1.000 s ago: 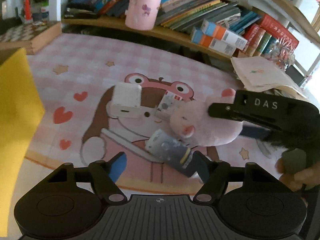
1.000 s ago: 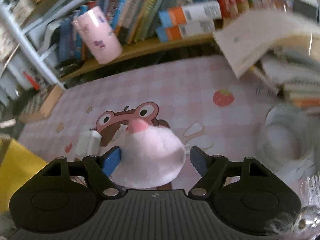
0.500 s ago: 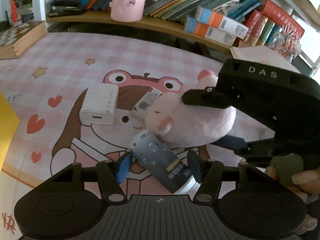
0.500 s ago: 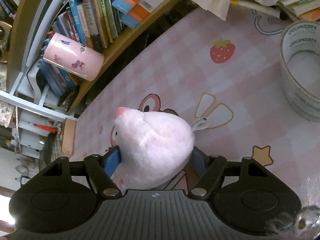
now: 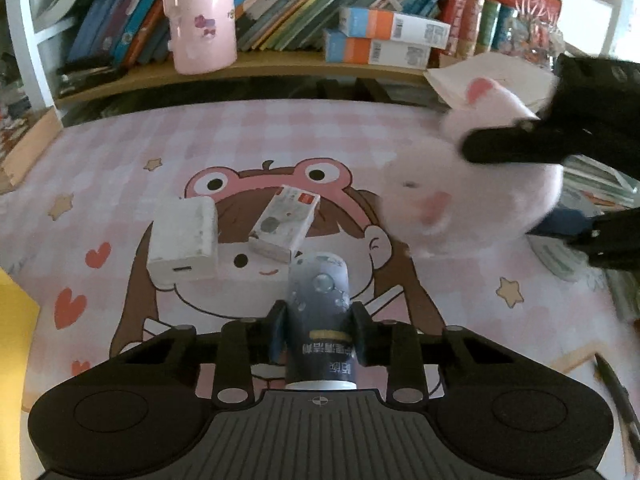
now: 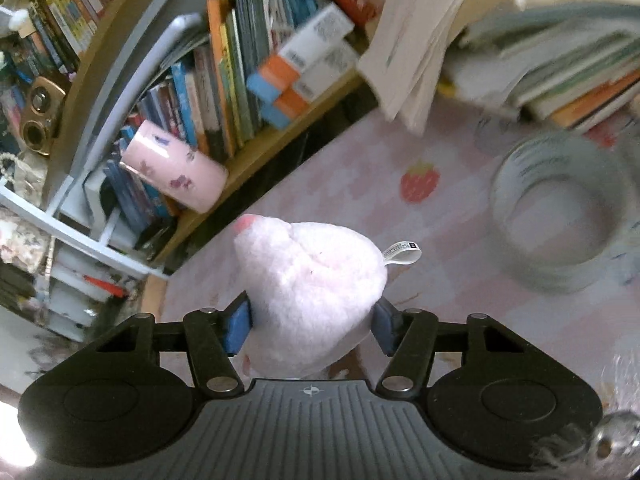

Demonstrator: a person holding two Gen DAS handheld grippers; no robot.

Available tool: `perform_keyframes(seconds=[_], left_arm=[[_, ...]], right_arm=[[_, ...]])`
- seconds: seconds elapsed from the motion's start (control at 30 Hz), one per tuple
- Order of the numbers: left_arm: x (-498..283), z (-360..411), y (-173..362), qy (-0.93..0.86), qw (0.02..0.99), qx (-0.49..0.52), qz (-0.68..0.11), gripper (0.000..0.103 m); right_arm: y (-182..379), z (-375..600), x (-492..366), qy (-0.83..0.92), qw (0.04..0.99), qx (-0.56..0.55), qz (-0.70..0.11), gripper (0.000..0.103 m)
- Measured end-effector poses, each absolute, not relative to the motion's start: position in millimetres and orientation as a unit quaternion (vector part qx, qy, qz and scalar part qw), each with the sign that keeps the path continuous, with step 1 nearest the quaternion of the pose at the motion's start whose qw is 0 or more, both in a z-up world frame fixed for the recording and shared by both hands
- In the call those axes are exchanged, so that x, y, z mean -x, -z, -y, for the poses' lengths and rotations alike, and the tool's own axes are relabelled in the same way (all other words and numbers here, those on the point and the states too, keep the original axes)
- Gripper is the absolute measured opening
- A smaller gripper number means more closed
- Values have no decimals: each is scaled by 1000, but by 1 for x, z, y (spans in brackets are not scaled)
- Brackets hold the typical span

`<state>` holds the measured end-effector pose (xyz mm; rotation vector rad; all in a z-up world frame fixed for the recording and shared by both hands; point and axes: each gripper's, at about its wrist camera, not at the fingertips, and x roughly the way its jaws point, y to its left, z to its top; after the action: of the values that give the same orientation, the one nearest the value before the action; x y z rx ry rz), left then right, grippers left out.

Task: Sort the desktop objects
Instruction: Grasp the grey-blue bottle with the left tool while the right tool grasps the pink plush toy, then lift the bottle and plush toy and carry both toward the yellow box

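My left gripper (image 5: 319, 330) is shut on a dark blue-grey bottle (image 5: 320, 304) that lies lengthwise between its fingers above the pink cartoon mat (image 5: 280, 140). A white power bank (image 5: 184, 240) and a small white box (image 5: 285, 222) lie on the mat just beyond it. My right gripper (image 6: 312, 322) is shut on a pink plush toy (image 6: 312, 296) and holds it above the mat; the plush also shows at the right of the left wrist view (image 5: 480, 184), with the right gripper (image 5: 580, 184) around it.
A bookshelf with a pink cup (image 5: 199, 16) and orange-blue boxes (image 5: 380, 40) runs along the back. A roll of clear tape (image 6: 560, 208) stands on the mat at the right. Papers and books (image 6: 540, 40) pile up at the back right. A yellow sheet (image 5: 12, 360) lies at the left edge.
My left gripper has closed on the bottle and turned it lengthwise. My right gripper has lifted the plush up and to the right, away from the box and power bank.
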<state>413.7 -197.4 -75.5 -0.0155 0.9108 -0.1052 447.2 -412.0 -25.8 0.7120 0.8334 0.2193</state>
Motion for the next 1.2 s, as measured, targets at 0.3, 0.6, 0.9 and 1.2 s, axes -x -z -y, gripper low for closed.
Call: perform_keyframes(seconds=[0.3, 0.6, 0.9, 1.2], left_arm=[[-355, 168, 35, 84, 919, 30, -385, 31], [-275, 131, -6, 105, 940, 21, -324, 31], [-222, 93, -25, 140, 943, 21, -301, 31], [-166, 43, -33, 163, 942, 22, -293, 31]], right_arm=[[2, 398, -390, -105, 894, -216, -378, 57], [-24, 367, -313, -91, 924, -138, -346, 57], [-31, 320, -244, -86, 925, -103, -355, 57], [-27, 260, -187, -78, 927, -79, -359, 57]])
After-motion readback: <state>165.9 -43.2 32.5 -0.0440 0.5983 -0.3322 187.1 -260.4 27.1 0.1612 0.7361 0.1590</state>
